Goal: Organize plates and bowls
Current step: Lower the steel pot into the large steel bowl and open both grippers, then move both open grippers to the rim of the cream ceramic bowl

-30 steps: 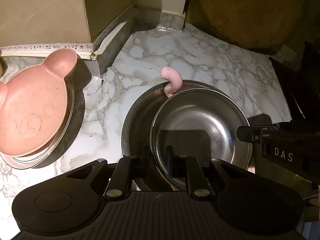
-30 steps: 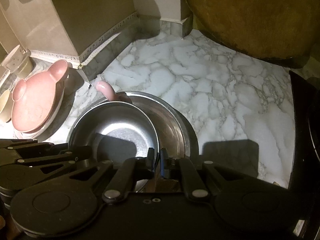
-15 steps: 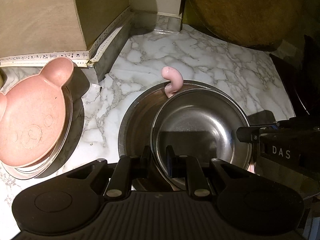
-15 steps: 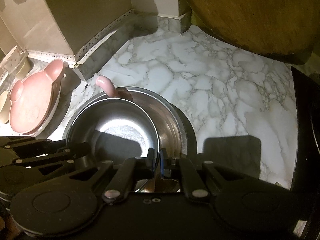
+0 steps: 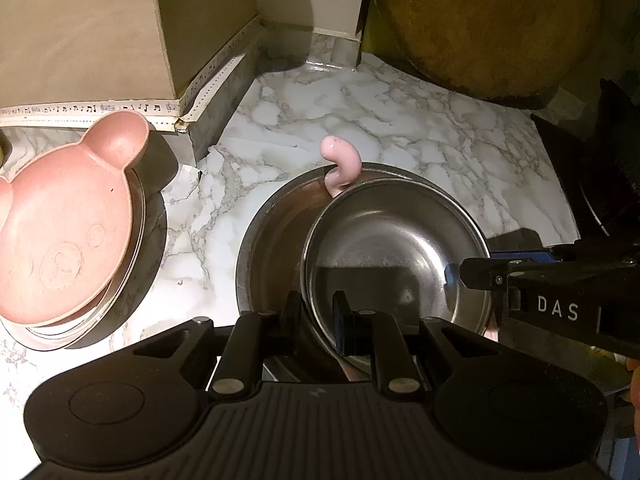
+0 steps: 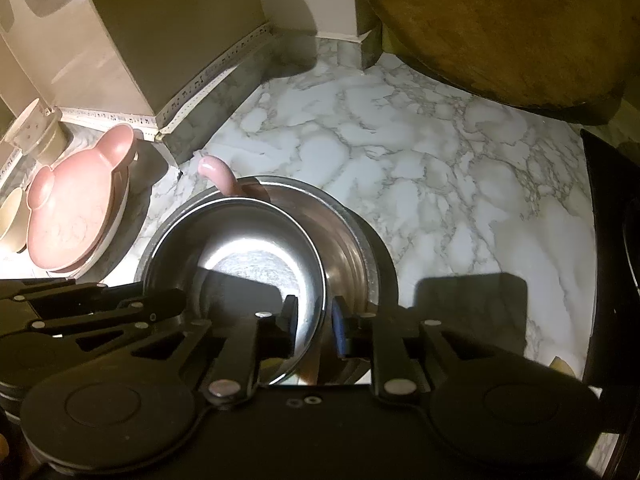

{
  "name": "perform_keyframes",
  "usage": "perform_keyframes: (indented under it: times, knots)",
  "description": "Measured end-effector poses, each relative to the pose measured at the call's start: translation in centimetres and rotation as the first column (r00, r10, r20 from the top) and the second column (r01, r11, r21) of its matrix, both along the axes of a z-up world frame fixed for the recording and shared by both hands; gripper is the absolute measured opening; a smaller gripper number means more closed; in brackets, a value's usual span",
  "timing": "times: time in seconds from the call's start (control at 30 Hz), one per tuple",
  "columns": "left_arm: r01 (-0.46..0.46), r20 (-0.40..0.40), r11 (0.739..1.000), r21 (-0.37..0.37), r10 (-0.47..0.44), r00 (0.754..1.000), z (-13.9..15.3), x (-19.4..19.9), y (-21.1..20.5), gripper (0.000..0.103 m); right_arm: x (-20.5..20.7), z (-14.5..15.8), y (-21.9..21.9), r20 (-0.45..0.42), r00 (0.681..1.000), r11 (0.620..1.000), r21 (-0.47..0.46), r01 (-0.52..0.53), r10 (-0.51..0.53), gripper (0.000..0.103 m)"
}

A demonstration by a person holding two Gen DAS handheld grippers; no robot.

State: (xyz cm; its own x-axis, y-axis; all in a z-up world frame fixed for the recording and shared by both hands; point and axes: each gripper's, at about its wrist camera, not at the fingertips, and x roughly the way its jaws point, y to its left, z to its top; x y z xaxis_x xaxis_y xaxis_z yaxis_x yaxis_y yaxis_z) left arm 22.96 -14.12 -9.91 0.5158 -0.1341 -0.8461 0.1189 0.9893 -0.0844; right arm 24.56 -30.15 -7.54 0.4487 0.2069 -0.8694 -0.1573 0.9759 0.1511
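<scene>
A small steel bowl sits inside a larger steel bowl on the marble counter. A pink curled handle sticks up between their far rims. My left gripper straddles the small bowl's near-left rim with a gap showing. My right gripper straddles the small bowl's right rim, slightly open, inside the larger bowl. A pink bear-shaped plate lies on a stack of plates at the left; it also shows in the right wrist view.
A beige box with note-patterned tape stands at the back left. A round wooden board leans at the back right. A dark appliance borders the right edge. Cups stand far left.
Both grippers' jaws have widened slightly at the small bowl's rim. The bowls have stayed in place on the counter.
</scene>
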Motion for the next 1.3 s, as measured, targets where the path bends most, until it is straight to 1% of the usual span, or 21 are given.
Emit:
perform_keyframes:
  times: [0.23,0.47,0.63,0.77,0.9,1.1,1.3]
  knots:
    - [0.002,0.016,1.000,-0.026,-0.002,1.000,0.9,-1.1,0.5,0.016,-1.1,1.3,0.3,0.038,0.999,1.000,0.017,-0.022,0.022,0.027]
    - [0.012,0.049,0.999,-0.049,-0.010,0.999,2.1,-2.4,1.3,0.016,-2.3,2.4,1.0,0.062,0.997,0.998,0.031,-0.055,0.053,0.033]
    - [0.012,0.072,0.999,-0.050,-0.008,0.997,3.0,-3.4,2.1,0.016,-3.1,3.1,1.7,0.085,0.993,0.996,0.039,-0.084,0.080,0.037]
    - [0.006,0.090,0.999,-0.052,-0.001,0.996,3.7,-4.2,3.0,0.016,-3.7,3.7,2.5,0.097,0.990,0.993,0.048,-0.110,0.105,0.042]
    - [-0.011,0.108,0.998,-0.066,0.018,0.994,4.5,-5.2,4.3,0.017,-4.2,4.4,3.7,0.115,0.985,0.989,0.054,-0.139,0.132,0.048]
    - [-0.039,0.134,0.995,-0.088,0.050,0.990,5.7,-6.7,6.7,0.017,-5.1,5.5,6.0,0.143,0.972,0.979,0.062,-0.194,0.184,0.051]
    - [-0.079,0.155,0.992,-0.098,0.094,0.984,6.6,-8.4,9.5,0.017,-5.9,6.6,9.0,0.163,0.954,0.961,0.070,-0.267,0.253,0.055]
